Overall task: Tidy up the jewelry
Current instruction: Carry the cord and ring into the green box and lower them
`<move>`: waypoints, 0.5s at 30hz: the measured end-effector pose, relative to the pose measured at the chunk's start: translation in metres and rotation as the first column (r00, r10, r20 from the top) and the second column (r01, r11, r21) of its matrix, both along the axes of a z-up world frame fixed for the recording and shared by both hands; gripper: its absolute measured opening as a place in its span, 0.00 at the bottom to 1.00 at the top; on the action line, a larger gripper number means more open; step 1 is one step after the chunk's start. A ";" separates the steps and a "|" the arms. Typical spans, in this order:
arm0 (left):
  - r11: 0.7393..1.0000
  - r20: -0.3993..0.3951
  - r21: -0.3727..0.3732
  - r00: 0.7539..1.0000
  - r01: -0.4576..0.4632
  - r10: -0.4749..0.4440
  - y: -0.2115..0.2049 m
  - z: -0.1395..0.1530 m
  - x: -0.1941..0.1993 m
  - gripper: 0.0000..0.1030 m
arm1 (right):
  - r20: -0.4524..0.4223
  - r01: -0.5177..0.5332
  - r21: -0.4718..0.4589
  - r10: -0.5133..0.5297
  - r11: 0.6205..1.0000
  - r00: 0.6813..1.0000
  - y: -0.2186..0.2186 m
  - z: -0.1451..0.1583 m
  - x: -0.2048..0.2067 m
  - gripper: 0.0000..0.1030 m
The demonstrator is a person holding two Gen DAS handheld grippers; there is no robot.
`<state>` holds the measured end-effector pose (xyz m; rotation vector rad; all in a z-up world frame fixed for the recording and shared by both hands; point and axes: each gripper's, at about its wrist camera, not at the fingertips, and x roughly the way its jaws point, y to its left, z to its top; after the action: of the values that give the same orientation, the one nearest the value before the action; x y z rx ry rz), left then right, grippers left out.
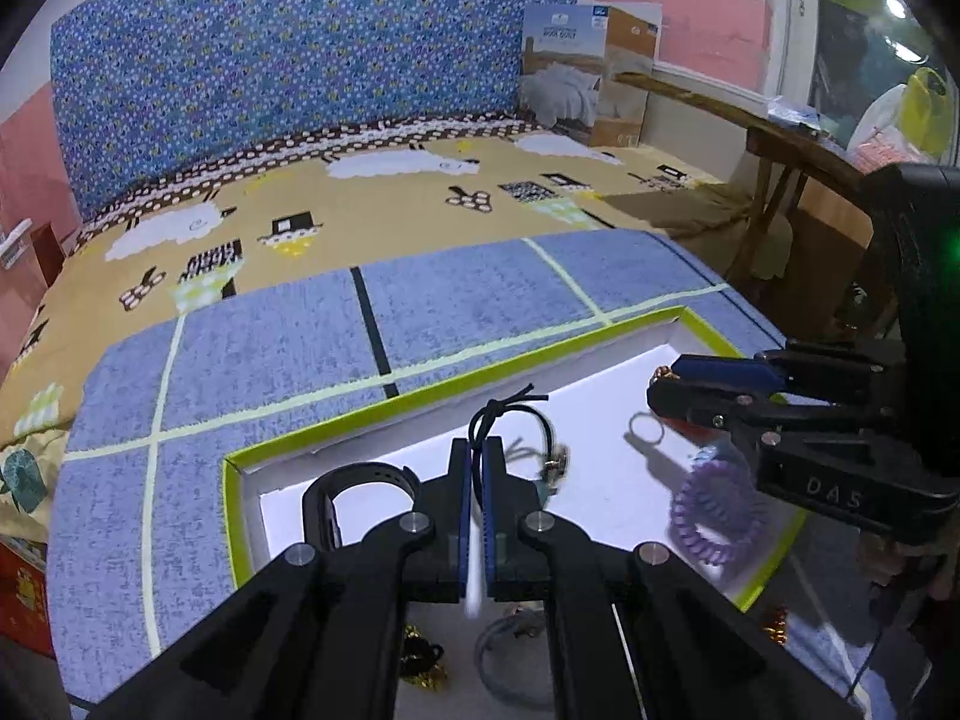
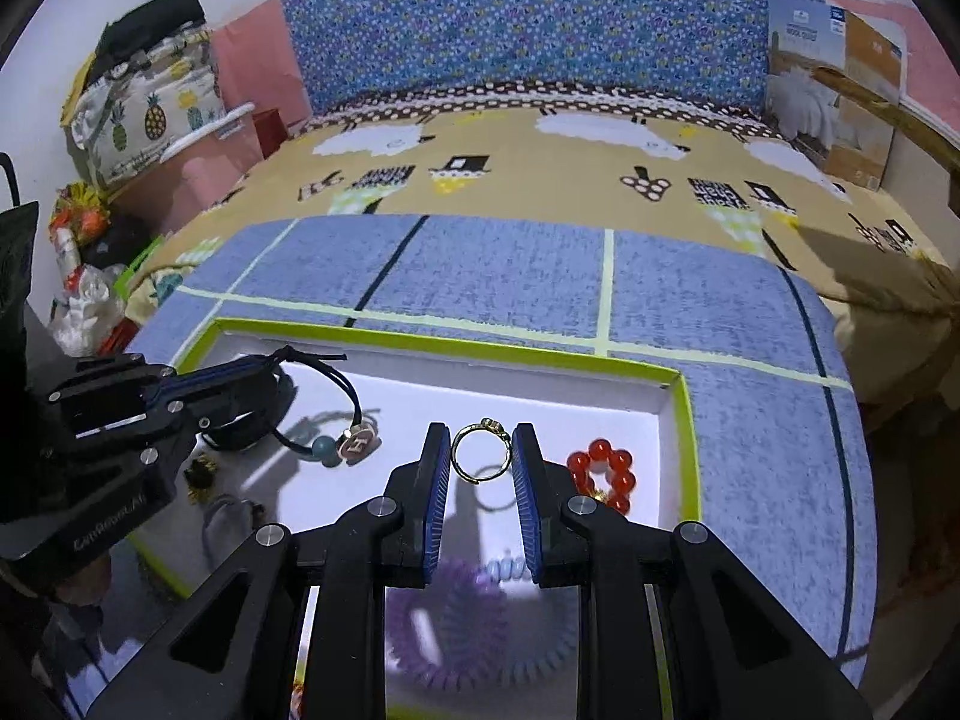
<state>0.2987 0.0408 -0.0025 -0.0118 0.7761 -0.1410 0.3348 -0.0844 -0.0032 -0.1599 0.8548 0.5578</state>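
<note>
A white tray with a lime-green rim (image 1: 420,391) (image 2: 684,420) lies on a blue mat. My left gripper (image 1: 478,450) is shut on a black cord bracelet (image 1: 540,414) with a blue bead and a round charm (image 2: 360,441), and holds it just above the tray floor. My right gripper (image 2: 480,450) is shut on a thin gold ring (image 2: 480,450), pinched upright between the fingertips above the tray; the ring also shows in the left wrist view (image 1: 645,427). A red bead bracelet (image 2: 603,471) lies just right of the right gripper.
In the tray also lie a purple spiral hair tie (image 1: 711,516) (image 2: 462,630), a black watch band (image 1: 360,486), a grey hair tie (image 2: 225,525) and small gold pieces (image 1: 423,660). The blue mat (image 2: 690,294) sits on a patterned bedspread. A cardboard box (image 1: 591,72) stands at the back.
</note>
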 end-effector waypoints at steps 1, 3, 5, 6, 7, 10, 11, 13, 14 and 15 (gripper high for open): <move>1.000 -0.006 -0.002 1.000 -0.003 0.003 0.001 -0.002 0.002 0.03 | -0.005 -0.004 -0.011 0.004 1.000 1.000 0.003 -0.002 0.003 0.21; 1.000 -0.015 -0.003 1.000 -0.004 0.004 0.002 -0.005 0.005 0.03 | -0.013 -0.009 -0.026 0.009 1.000 1.000 0.007 -0.005 0.005 0.21; 1.000 -0.025 -0.002 1.000 -0.006 0.006 0.002 -0.007 0.007 0.03 | -0.027 -0.013 -0.038 0.012 0.999 1.000 0.011 -0.009 0.009 0.21; 1.000 -0.033 0.000 0.999 -0.006 0.006 0.002 -0.008 0.008 0.03 | -0.033 -0.014 -0.043 0.012 0.999 0.999 0.013 -0.011 0.011 0.21; 1.000 -0.040 0.003 0.999 -0.004 0.005 0.001 -0.009 0.009 0.03 | -0.040 -0.013 -0.048 0.011 0.999 0.999 0.013 -0.013 0.012 0.21; 1.000 -0.060 0.020 0.998 0.001 0.001 -0.002 -0.010 0.010 0.03 | -0.065 -0.015 -0.061 0.011 0.998 0.998 0.015 -0.020 0.018 0.21; 1.000 -0.070 0.025 0.998 0.000 0.002 -0.002 -0.011 0.011 0.03 | -0.070 -0.015 -0.064 0.011 0.998 0.998 0.016 -0.021 0.019 0.21; 1.000 -0.085 0.024 0.996 -0.001 0.003 -0.002 -0.013 0.013 0.03 | -0.071 -0.013 -0.062 0.008 0.998 0.997 0.016 -0.022 0.019 0.21; 1.000 -0.089 0.023 0.996 -0.004 0.006 -0.002 -0.013 0.014 0.03 | -0.074 -0.011 -0.059 0.006 0.998 0.997 0.016 -0.022 0.019 0.21; 1.000 -0.091 0.024 0.996 -0.006 0.008 -0.002 -0.013 0.014 0.04 | -0.078 -0.009 -0.056 0.004 0.998 0.997 0.016 -0.022 0.020 0.21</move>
<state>0.3127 0.0387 -0.0152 0.0009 0.8684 -0.1250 0.3544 -0.0681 -0.0250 -0.1935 0.9461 0.5491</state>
